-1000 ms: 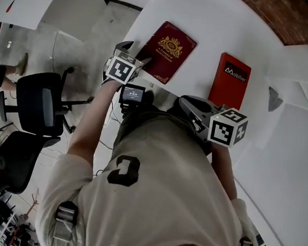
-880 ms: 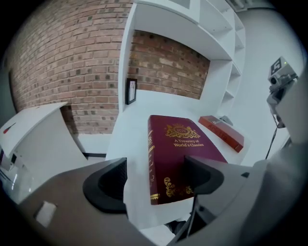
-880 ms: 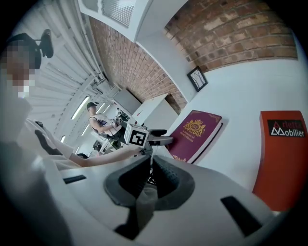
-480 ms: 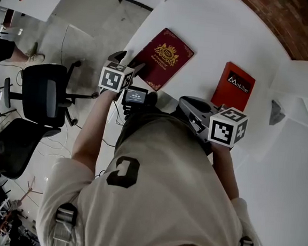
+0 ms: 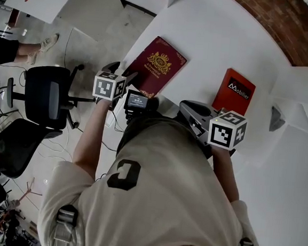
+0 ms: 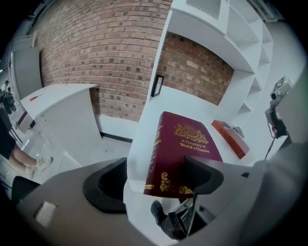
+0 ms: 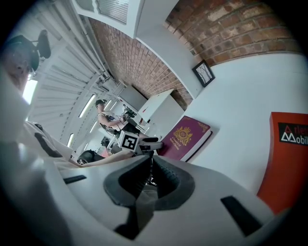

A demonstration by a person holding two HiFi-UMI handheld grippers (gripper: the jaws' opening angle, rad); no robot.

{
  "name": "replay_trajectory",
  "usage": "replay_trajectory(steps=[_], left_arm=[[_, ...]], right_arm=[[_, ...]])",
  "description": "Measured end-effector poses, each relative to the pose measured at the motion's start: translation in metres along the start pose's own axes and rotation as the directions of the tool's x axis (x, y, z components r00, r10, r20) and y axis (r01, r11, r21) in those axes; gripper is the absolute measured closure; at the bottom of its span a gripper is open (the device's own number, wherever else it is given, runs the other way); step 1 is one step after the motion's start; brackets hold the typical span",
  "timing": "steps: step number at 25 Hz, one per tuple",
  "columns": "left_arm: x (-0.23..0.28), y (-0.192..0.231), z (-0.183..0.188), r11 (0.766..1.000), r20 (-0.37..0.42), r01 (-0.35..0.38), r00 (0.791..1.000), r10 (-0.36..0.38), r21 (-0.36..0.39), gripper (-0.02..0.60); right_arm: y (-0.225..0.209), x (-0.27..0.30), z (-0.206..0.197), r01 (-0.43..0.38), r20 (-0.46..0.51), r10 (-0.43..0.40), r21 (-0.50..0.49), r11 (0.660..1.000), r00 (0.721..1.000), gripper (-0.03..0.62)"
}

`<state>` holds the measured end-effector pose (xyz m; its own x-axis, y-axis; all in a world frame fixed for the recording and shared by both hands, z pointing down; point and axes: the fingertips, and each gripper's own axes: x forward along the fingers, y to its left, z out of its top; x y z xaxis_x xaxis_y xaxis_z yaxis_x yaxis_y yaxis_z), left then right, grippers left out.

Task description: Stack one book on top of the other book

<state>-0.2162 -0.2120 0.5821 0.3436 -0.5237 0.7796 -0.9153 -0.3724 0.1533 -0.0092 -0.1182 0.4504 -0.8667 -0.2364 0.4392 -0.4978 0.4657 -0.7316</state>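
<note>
- Left gripper (image 6: 155,178): my jaws stand wide apart and straddle the near corner of the maroon book (image 6: 185,144). The left jaw is clear of the spine. The right jaw overlaps the edge of the cover, and I cannot tell whether it touches.
- Maroon book: it lies cover up on the white surface (image 5: 215,39), close to the left edge, with its near corner at the front edge. A gold crest and gold lettering face upward, and the spine faces my left jaw.
- Red book (image 5: 234,92): it lies flat on the same surface, to the right of the maroon book and well apart from it. A black label with white lettering faces up.
- Right gripper (image 7: 150,168): my jaws are pressed together with nothing between them. The gripper is at the front edge of the surface, near the red book's near end and apart from it.
- Arrangement: the two books lie side by side, and neither rests on the other.
- Surroundings: a black office chair (image 5: 46,97) stands on the floor to my left, and a brick wall runs behind the surface.
</note>
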Motion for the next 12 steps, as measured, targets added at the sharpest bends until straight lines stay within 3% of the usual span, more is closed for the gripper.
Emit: replay_trajectory(steps=[3, 5, 8, 12], left_arm=[[-0.006, 0.006, -0.011, 0.994, -0.008, 0.032, 0.999, -0.033, -0.106, 0.216], [-0.008, 0.008, -0.022, 0.970, -0.007, 0.080, 0.996, -0.084, -0.228, 0.216], [-0.004, 0.001, -0.033, 0.892, 0.026, 0.187, 0.981, -0.193, -0.411, 0.216], [0.007, -0.007, -0.036, 0.785, 0.073, 0.273, 0.957, -0.281, -0.557, 0.216]], right_arm=[[0.002, 0.001, -0.001, 0.004, 0.002, -0.004, -0.002, 1.000, 1.000, 0.582], [0.004, 0.002, -0.001, 0.005, 0.001, -0.005, -0.003, 1.000, 1.000, 0.582], [0.005, 0.004, -0.001, 0.004, -0.007, -0.004, -0.007, 1.000, 1.000, 0.582], [0.007, 0.008, -0.002, 0.003, -0.026, -0.004, -0.027, 1.000, 1.000, 0.582]])
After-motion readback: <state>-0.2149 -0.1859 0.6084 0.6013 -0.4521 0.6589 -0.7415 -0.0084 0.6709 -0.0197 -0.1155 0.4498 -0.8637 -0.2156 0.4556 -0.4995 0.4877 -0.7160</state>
